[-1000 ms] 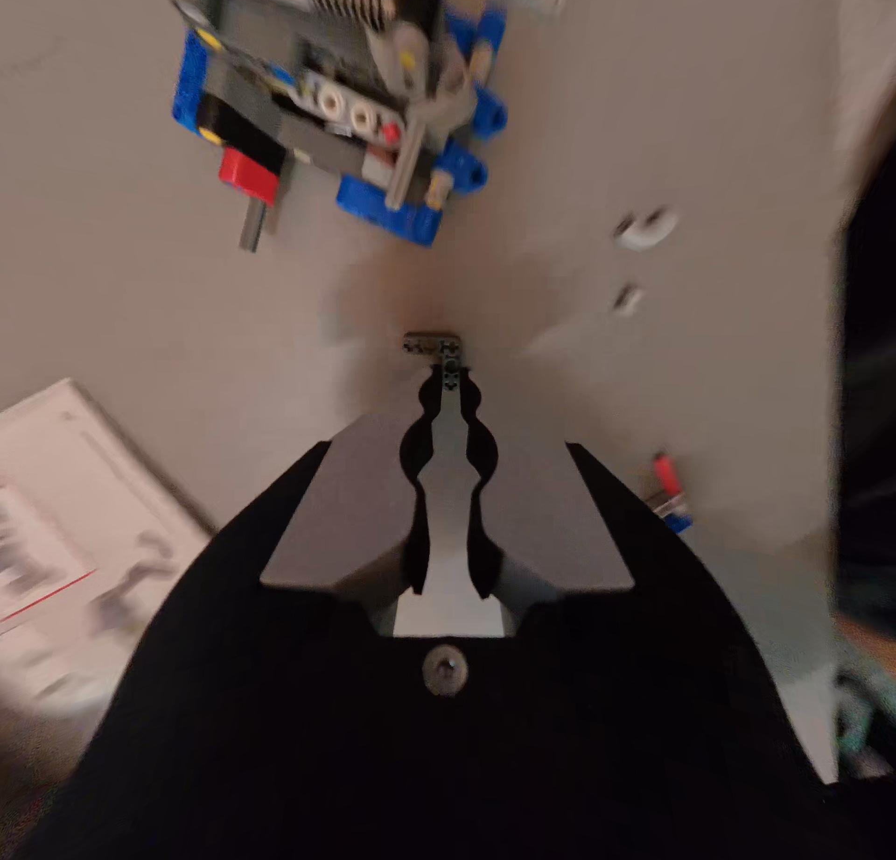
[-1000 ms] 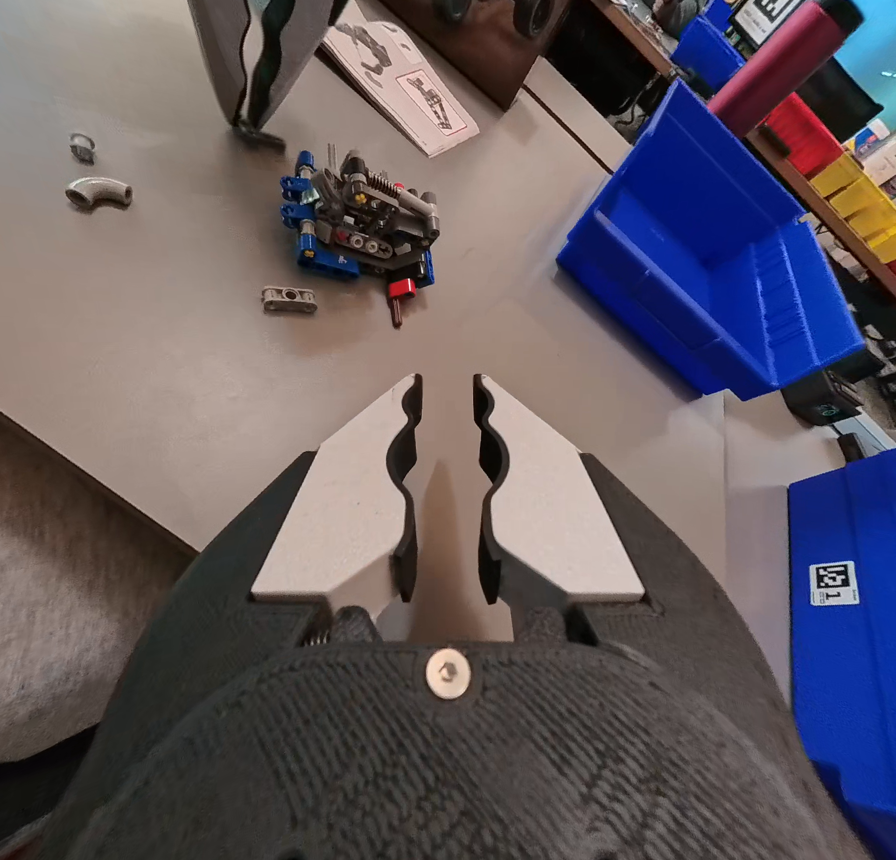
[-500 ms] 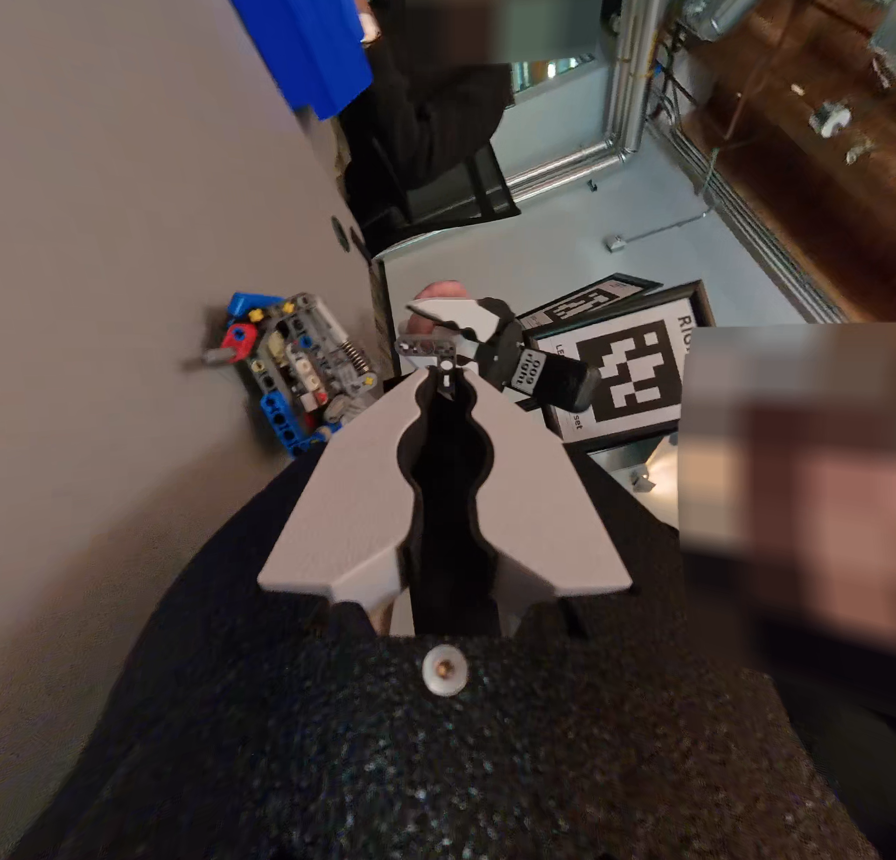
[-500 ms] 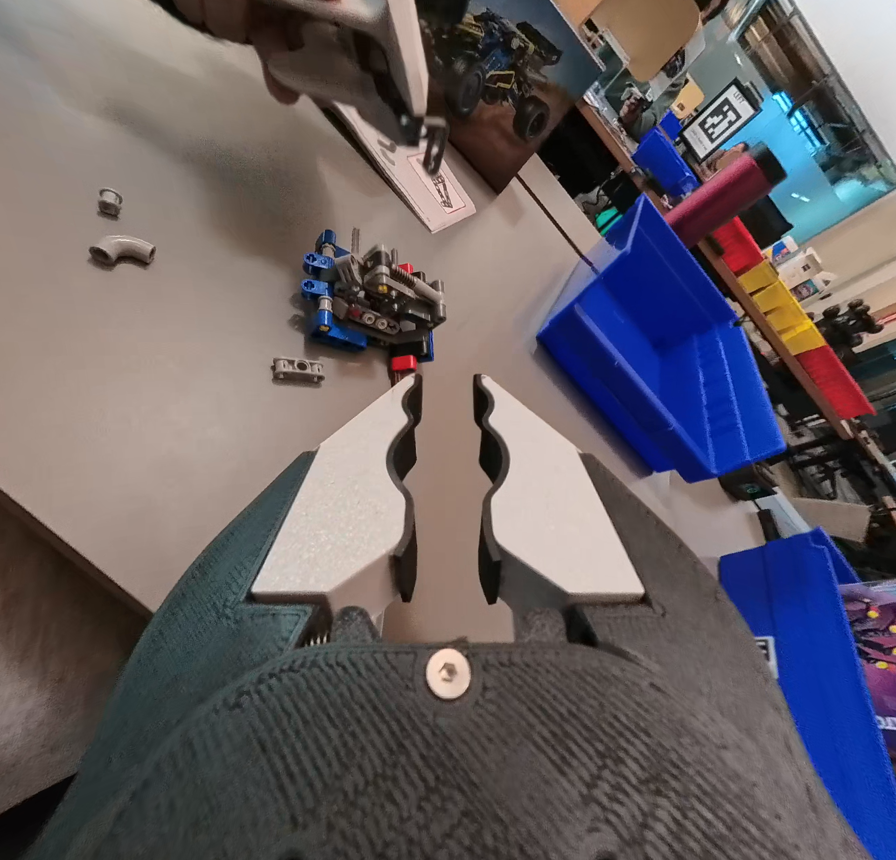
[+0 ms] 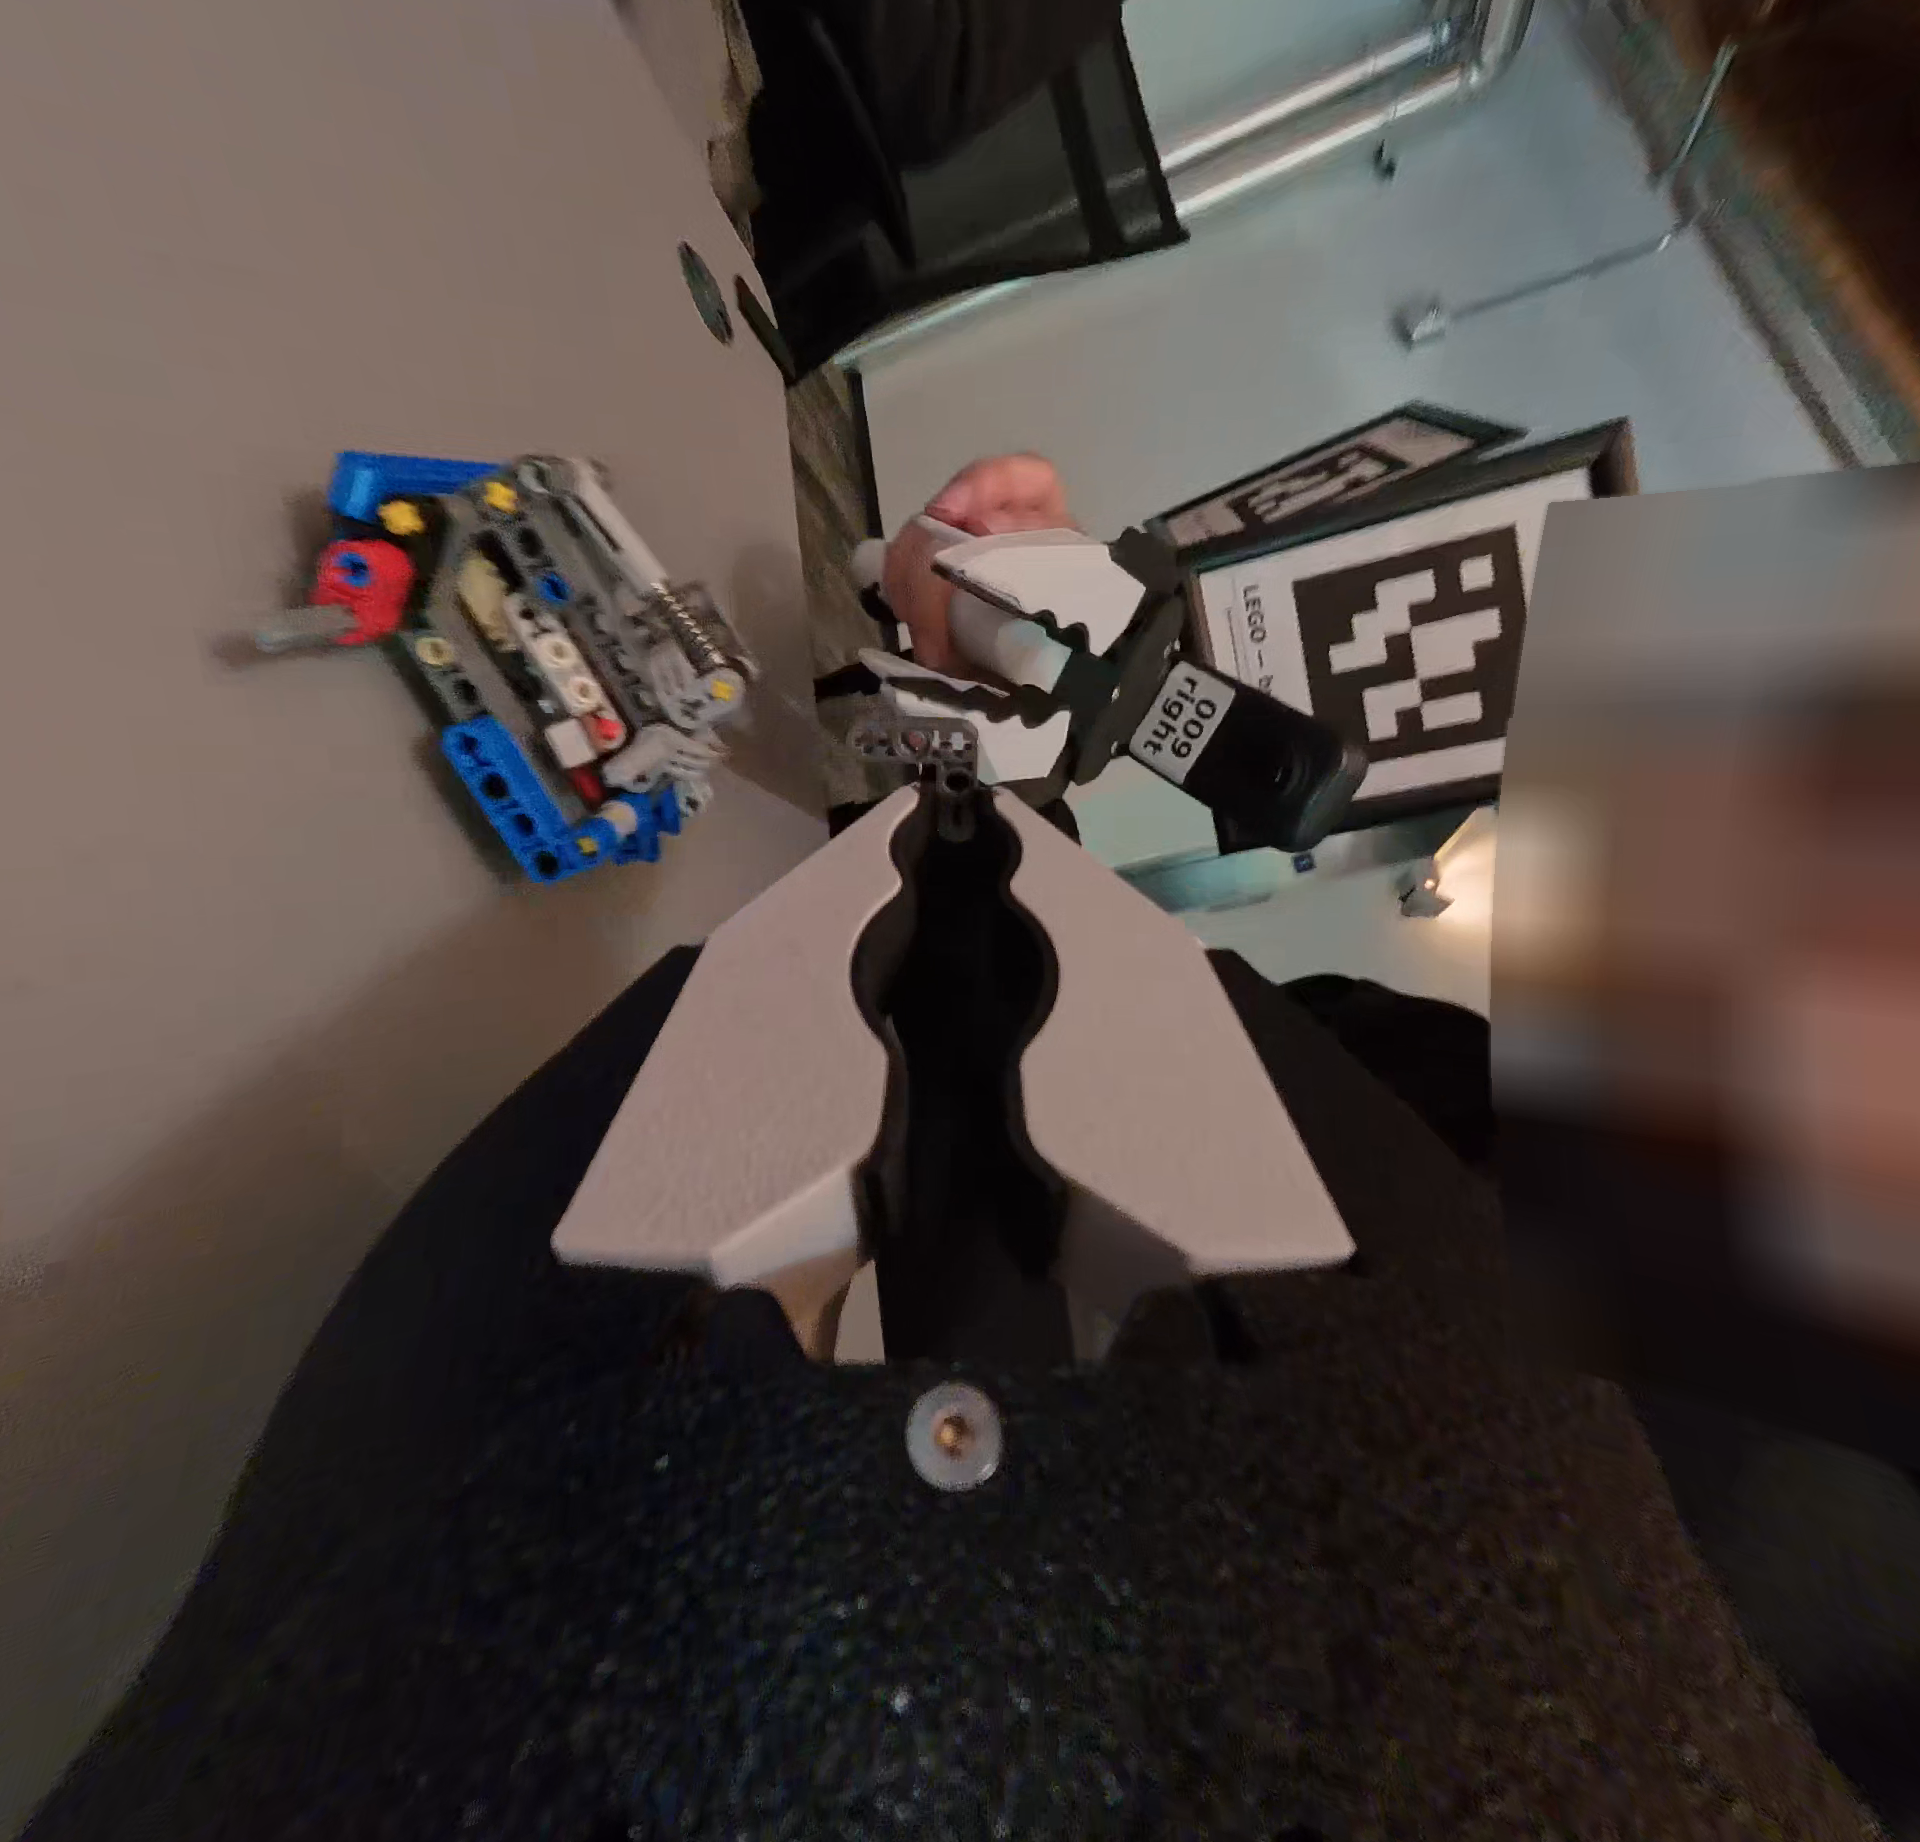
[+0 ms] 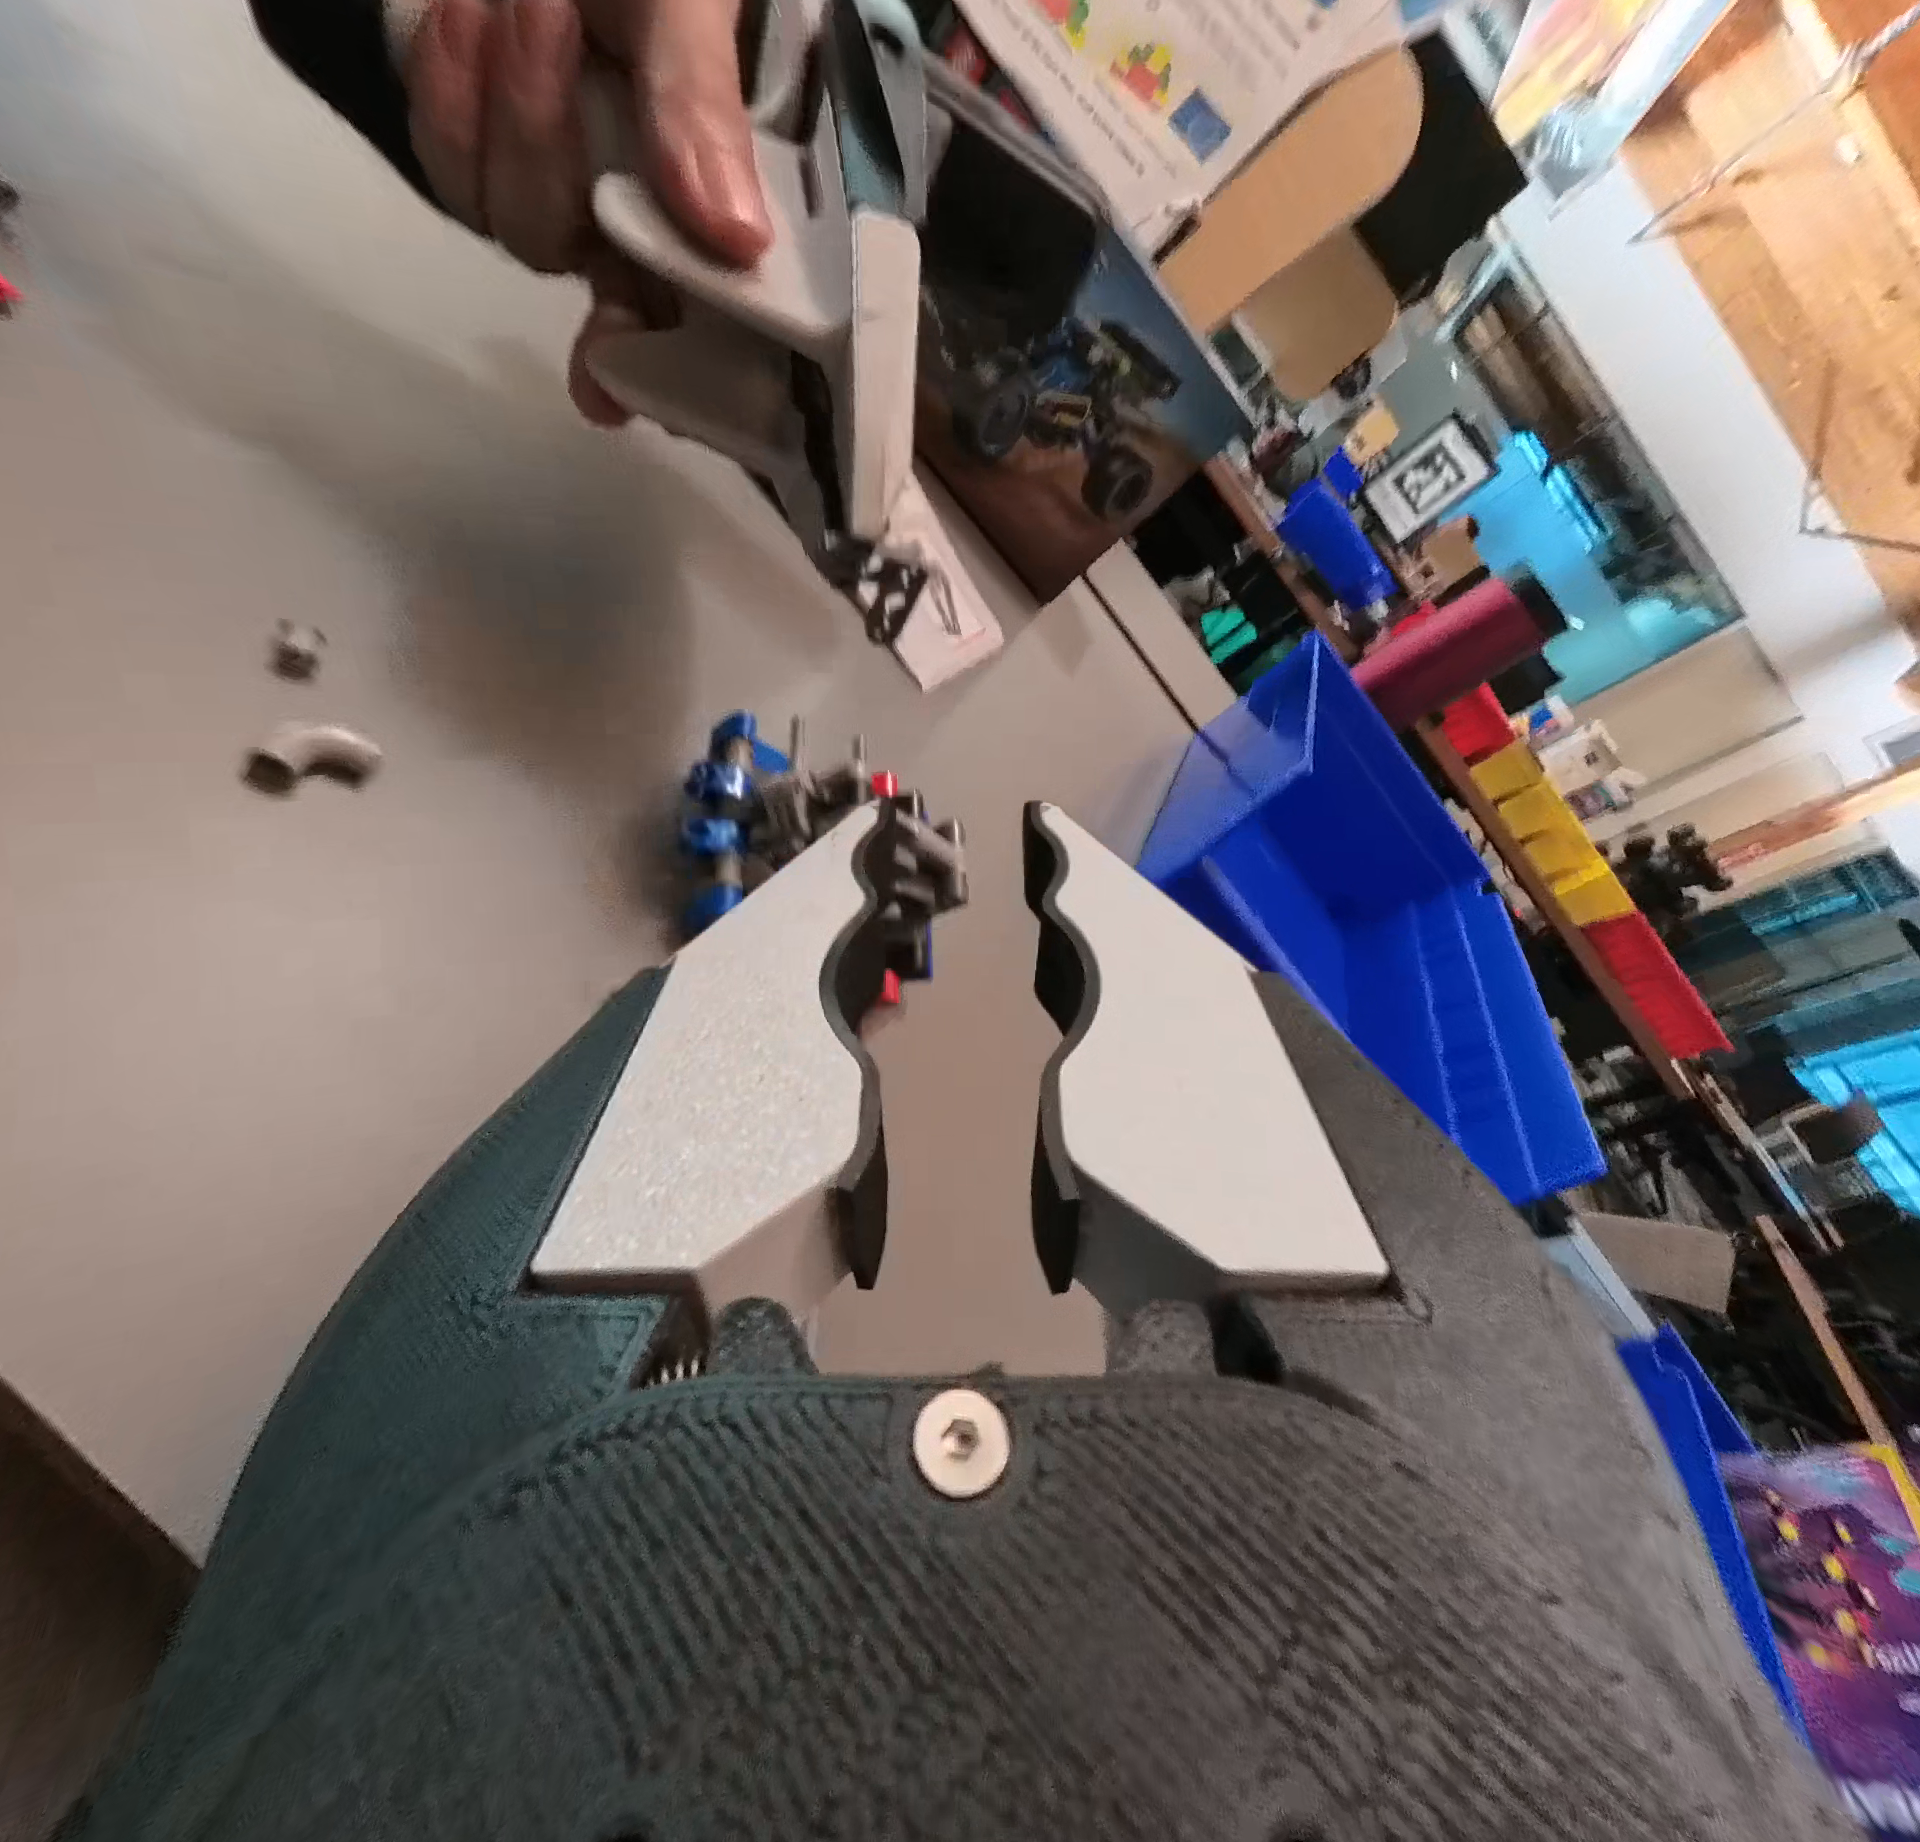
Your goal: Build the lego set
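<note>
My left gripper (image 5: 954, 805) is shut on a small dark grey T-shaped brick piece (image 5: 916, 743), which sticks out past its fingertips and hangs in the air above the table. The right wrist view shows that gripper (image 6: 883, 587) from the side, a hand around its handle, the piece at its tip. A blue and grey brick assembly (image 5: 540, 660) with a red knob lies on the grey table (image 5: 260, 234). My right gripper (image 6: 987, 826) is open and empty, low over the table, with the assembly (image 6: 790, 826) just beyond its left finger. It also shows in the left wrist view (image 5: 997, 649).
A curved grey pipe piece (image 6: 312, 758) and a small grey ring (image 6: 296, 646) lie at the left. A blue bin (image 6: 1371, 919) stands at the right, another blue bin (image 6: 1704, 1501) nearer. An instruction booklet (image 6: 951, 639) and a dark product box (image 6: 1049, 421) lie beyond. Left tips to right tips: about 5 cm.
My left gripper lifted off the table with the grey piece and swung to face the right gripper. My right gripper moved forward and lower toward the assembly, its jaws a little wider.
</note>
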Tool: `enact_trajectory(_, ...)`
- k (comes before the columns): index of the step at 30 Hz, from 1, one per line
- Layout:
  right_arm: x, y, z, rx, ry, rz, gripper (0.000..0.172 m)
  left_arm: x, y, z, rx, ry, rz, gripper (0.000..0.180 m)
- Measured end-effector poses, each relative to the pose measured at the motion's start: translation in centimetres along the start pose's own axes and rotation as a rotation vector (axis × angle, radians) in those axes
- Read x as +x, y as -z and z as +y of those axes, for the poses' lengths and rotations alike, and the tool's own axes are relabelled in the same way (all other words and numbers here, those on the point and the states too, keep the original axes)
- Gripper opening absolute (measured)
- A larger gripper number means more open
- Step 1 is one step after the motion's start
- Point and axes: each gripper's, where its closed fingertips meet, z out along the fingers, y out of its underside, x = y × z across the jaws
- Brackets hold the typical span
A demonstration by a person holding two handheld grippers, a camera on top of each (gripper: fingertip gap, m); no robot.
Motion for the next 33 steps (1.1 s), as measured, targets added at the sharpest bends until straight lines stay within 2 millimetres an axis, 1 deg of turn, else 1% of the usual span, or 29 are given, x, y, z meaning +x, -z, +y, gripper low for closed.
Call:
enact_trajectory(2, -0.6, -0.2, -1.3, 0.056, -0.013, -0.028, 0.023, 0.9, -0.6, 0.2, -0.006, -0.015, 0.001, 0.004)
enact_trajectory(5, -0.6, -0.5, -2.4, 0.087, -0.008, -0.019, 0.025, 2.6, -1.7, 0.9, -0.04, -0.016, 0.048, 0.004)
enact_trajectory(8, -0.9, -0.6, -2.6, 0.082, 0.001, -0.035, 0.024, 3.3, -2.6, 2.0, -0.093, -0.046, 0.048, 0.004)
enact_trajectory(10, -1.4, -0.4, -3.0, 0.104, -0.008, -0.074, 0.016, 3.8, -2.9, 2.0, -0.087, -0.052, 0.062, 0.004)
enact_trajectory(11, -1.7, -0.3, -3.4, 0.125, -0.028, -0.101, 0.015, 4.1, -3.0, 2.0, -0.087, -0.053, 0.073, 0.004)
enact_trajectory(12, -1.6, -0.3, -3.6, 0.138, -0.049, -0.097, 0.015, 4.2, -3.1, 2.0, -0.086, -0.057, 0.079, 0.004)
enact_trajectory(13, -1.3, -0.2, -3.8, 0.15, -0.056, -0.083, 0.014, 4.3, -3.2, 1.9, -0.082, -0.055, 0.085, 0.004)
enact_trajectory(15, -0.9, -0.1, -3.8, 0.154, -0.06, -0.062, 0.005, 4.4, -3.5, 2.1, -0.085, -0.051, 0.093, 0.004)
enact_trajectory(17, -0.9, 0.0, -3.7, 0.152, -0.068, -0.073, 0.004, 4.5, -3.6, 2.0, -0.079, -0.051, 0.095, 0.004)
enact_trajectory(22, -0.1, 0.3, -3.9, 0.161, -0.129, -0.059, 0.004, 5.1, -3.7, 1.4, -0.042, -0.087, 0.119, 0.004)
enact_trajectory(26, 0.5, 0.3, -3.2, 0.117, -0.06, 0.004, 0.004, 4.6, -4.0, 1.0, -0.022, -0.168, 0.098, 0.004)
enact_trajectory(29, 1.1, 0.4, -3.1, 0.08, 0.011, 0.053, 0.004, 4.6, -3.8, 0.7, -0.015, -0.225, 0.097, 0.004)
enact_trajectory(33, 0.6, 0.2, -2.6, 0.063, -0.034, 0.007, 0.003, 4.0, -4.0, 0.8, -0.046, -0.301, 0.014, 0.004)
